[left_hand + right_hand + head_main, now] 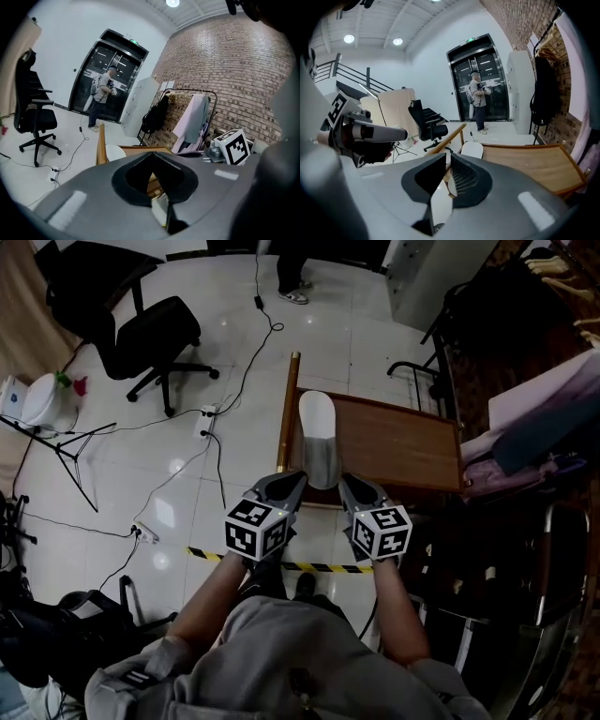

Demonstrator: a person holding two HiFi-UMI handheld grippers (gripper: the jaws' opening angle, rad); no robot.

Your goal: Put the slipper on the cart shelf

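Left gripper view shows the left gripper (151, 153) with its jaws pressed tip to tip, nothing caught between them. The right gripper (445, 157) has its jaws drawn in to a thin slit, also holding nothing.

In the head view the two grippers sit side by side at the near edge of the cart shelf (398, 442), their tips angled inward to flank the heel end of the slipper (317, 423). The slipper lies lengthwise on the shelf with its white toe pointing away. It runs along the shelf's left edge, just beside the wooden rail (289, 409) that borders that side. To the slipper's right, bare wood spreads to the far edge.

Each marker cube (255, 527) carries black-and-white square patterns, no letters. A green sign (134, 42) over the dark door is too small to read.

A yellow-and-black tape strip (309, 566) crosses the floor below the grippers. Left of the cart, cables (248, 362) trail over the pale tiles to a power strip (207, 420), with an office chair (141, 334) well apart beyond them. Hanging garments (539, 413) crowd the shelf's right side. A person (101, 96) stands by the door, far from the cart.
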